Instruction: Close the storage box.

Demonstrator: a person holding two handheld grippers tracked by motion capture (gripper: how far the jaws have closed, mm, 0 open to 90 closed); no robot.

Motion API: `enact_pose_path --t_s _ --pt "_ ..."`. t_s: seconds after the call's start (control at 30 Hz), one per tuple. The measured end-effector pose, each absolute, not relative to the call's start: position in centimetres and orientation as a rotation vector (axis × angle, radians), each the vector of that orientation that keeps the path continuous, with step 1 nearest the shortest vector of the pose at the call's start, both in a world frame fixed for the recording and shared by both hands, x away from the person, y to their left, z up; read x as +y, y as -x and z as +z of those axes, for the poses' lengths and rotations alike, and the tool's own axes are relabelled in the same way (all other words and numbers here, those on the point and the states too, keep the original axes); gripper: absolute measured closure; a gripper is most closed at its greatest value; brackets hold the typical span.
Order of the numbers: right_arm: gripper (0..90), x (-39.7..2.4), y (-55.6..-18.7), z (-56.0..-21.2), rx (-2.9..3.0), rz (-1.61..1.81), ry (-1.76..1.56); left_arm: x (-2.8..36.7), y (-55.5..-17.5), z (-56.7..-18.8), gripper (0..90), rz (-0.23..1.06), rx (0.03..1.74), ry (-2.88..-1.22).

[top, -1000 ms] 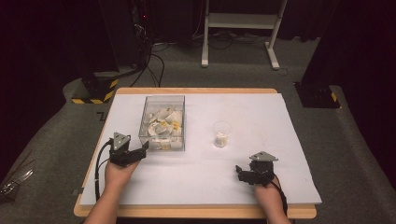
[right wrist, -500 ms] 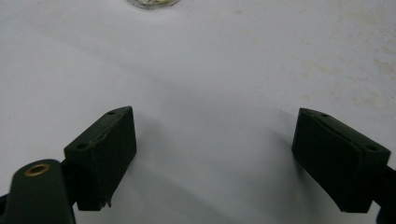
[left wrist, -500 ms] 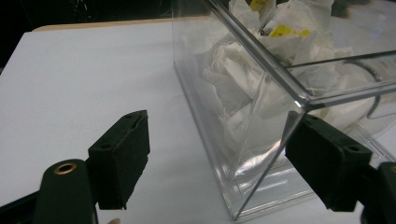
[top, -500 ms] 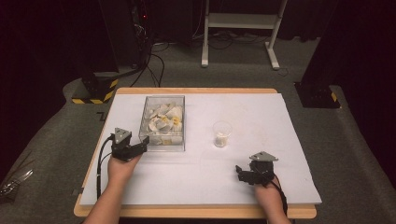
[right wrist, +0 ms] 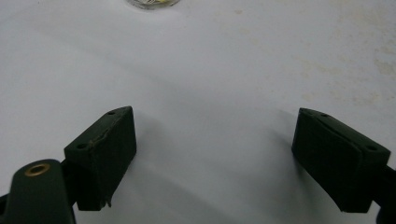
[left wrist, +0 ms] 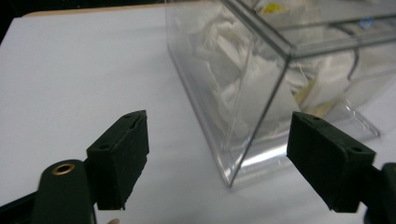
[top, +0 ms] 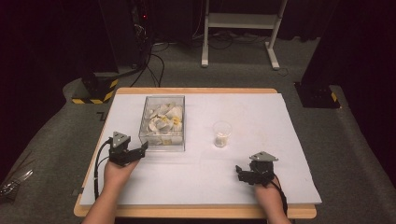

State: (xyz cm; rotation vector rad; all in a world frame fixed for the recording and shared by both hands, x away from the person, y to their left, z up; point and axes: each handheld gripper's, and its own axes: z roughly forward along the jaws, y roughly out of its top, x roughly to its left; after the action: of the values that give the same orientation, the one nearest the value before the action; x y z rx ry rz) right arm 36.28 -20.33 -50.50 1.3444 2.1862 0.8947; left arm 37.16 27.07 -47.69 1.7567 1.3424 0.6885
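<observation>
The left tongs gape wide just beside the near corner of the clear box of crumpled white pieces. The right tongs, also released, rest well apart, near a small cup. White surface; dark room behind.

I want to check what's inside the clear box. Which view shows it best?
The left gripper view: the clear box sits close, with crumpled white and yellow pieces visible through its wall. The high view shows the whole box from above, but small. The right gripper view looks at the white table cover instead.
</observation>
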Motion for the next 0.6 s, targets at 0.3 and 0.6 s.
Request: enact_pose_path --t_s 0.3,0.6 --pt "14.0 -20.3 -36.3 -50.5 2.186 0.894 -1.345 27.7 -33.9 -49.2 16.0 0.552 1.321 -1.909" --pt "13.9 -20.3 -36.3 -50.5 2.186 0.895 -1.347 28.0 -32.1 -50.9 14.4 0.632 1.416 -1.951"
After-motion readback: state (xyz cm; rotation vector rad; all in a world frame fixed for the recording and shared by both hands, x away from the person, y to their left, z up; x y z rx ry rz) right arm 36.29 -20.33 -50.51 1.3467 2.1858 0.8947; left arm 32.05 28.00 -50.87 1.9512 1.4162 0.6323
